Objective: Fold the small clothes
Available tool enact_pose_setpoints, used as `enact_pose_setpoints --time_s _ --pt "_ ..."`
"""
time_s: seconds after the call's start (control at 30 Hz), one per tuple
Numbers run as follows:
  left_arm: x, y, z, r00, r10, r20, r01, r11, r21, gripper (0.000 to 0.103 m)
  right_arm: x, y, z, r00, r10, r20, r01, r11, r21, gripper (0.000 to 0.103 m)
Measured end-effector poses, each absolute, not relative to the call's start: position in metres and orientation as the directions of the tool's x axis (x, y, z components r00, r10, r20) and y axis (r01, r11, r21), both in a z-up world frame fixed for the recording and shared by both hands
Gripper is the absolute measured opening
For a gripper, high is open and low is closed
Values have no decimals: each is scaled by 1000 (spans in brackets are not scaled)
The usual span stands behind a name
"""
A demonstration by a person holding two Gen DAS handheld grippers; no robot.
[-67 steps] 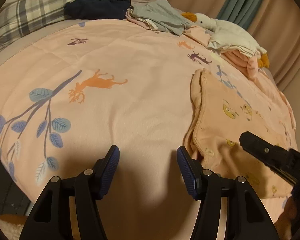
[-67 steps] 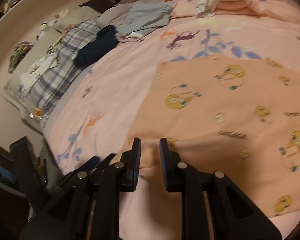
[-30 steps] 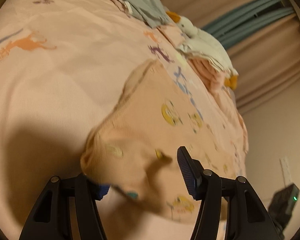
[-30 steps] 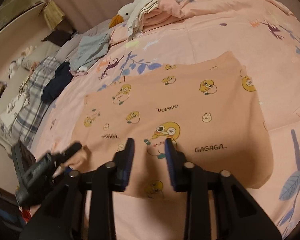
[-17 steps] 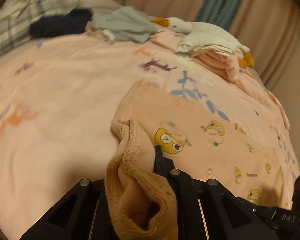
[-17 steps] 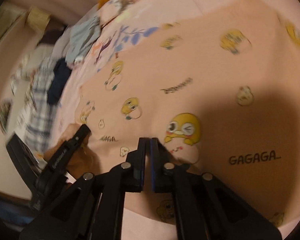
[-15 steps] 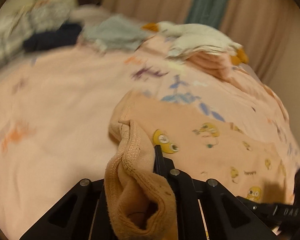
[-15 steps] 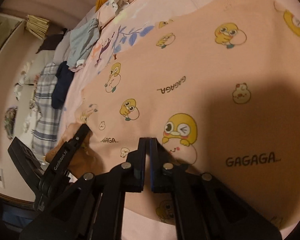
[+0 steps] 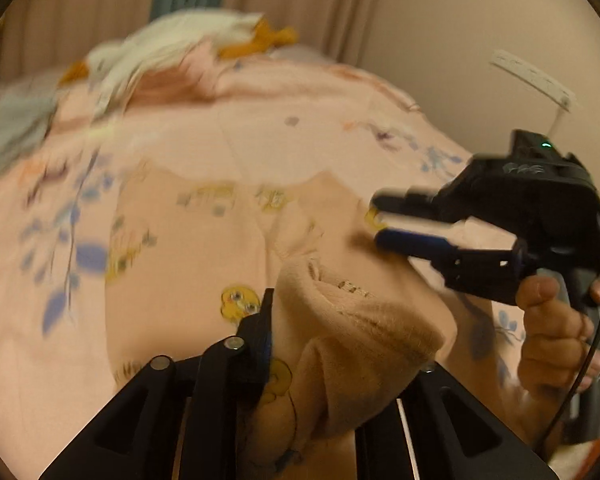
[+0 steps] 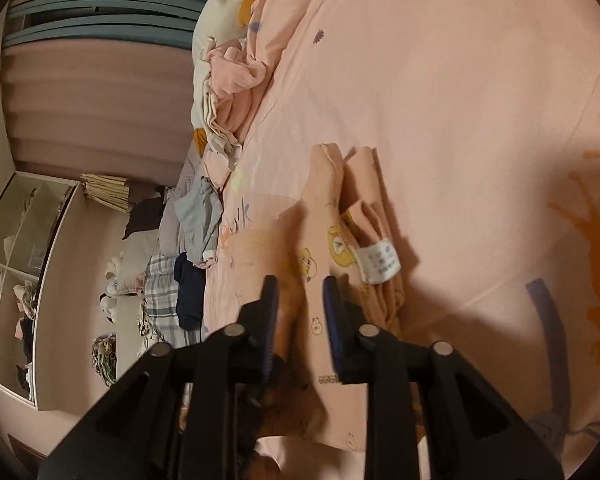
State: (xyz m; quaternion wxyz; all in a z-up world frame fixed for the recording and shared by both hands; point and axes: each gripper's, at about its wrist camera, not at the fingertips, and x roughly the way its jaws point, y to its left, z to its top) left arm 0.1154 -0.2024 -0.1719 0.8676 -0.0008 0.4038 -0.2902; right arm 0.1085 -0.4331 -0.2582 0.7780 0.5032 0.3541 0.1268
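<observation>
A peach garment with yellow duck prints lies on the pink bedspread. My left gripper is shut on its thick hem and holds that edge lifted over the rest of the garment; the right finger is hidden under cloth. My right gripper is open, its jaws a small gap apart just above the folded garment, whose white care label shows. The right gripper also shows in the left wrist view, held over the garment's right side.
A pile of white and pink clothes with a stuffed duck lies at the far side of the bed. Grey, navy and plaid clothes lie further along. Curtains and a shelf unit stand beyond the bed.
My left gripper has carried the hem rightward across the garment, folding it over. My right gripper, shut on the cloth half a second ago, has opened and now sits over the folded part.
</observation>
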Motion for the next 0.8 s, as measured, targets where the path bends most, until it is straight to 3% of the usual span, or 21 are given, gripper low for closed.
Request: enact_pose_setpoints --time_s 0.03,0.1,0.2,0.33,0.47,0.53,0.67,0.8 --pt "121 -193 -171 485 -507 -712 456 842 -288 15 108 -431 -256 715 552 -428 152 475 867 44" --pt "131 -169 -164 446 -552 -705 392 828 -400 21 107 -425 -252 696 576 -428 128 487 864 56" --pt "128 -147 -146 491 -533 -689 335 846 -415 47 109 -415 -255 669 634 -388 87 451 888 61" --pt "94 -131 -120 552 -551 -626 389 834 -391 66 120 -395 -254 617 678 -400 54 471 881 62" --pt "72 -120 -119 539 -592 -599 483 800 -356 67 130 -375 -259 592 634 -498 97 557 825 67" --pt "75 -105 -133 590 -545 -596 422 837 -347 69 132 -372 -267 604 617 -505 134 546 827 67" --pt "105 -75 -173 614 -413 -673 206 907 -368 69 138 -368 -272 602 623 -500 147 529 836 67" --pt "124 -48 -194 557 -471 -684 88 853 -515 69 141 -351 -265 579 587 -566 116 629 769 67"
